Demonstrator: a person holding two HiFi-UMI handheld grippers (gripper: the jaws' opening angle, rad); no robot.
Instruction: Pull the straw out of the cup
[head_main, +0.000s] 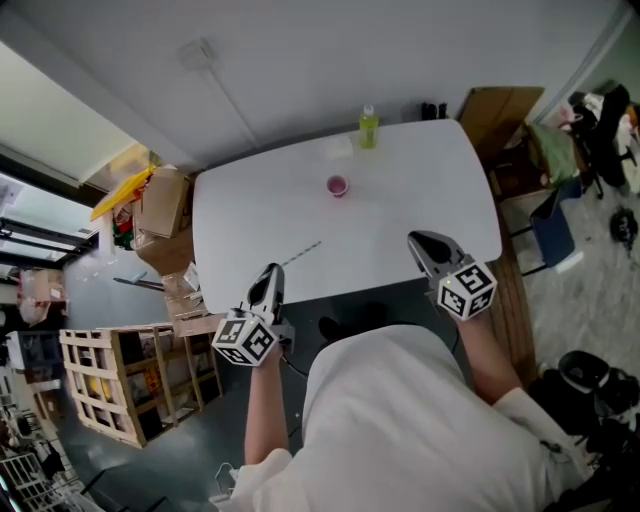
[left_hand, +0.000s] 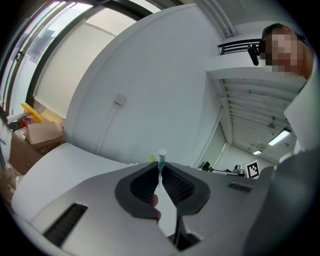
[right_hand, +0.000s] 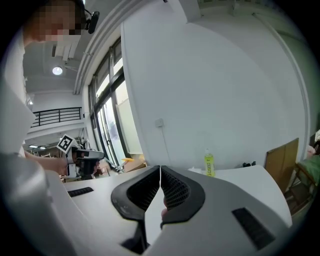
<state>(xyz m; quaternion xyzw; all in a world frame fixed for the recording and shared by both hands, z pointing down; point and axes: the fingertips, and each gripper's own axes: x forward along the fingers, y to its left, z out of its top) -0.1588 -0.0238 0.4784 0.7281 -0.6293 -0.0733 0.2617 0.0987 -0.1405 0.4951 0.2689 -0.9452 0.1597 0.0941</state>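
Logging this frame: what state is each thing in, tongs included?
Left tongs: shut on the straw.
Right tongs: shut, empty.
Straw: out of the cup, held clear of it.
Cup: upright, nothing sticking out.
Bottle: upright.

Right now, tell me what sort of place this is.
Probably a workroom or lab space in an office-type building, not a home. Cardboard boxes and a slatted wooden crate sit beside a plain white table, and tall windows line one wall.
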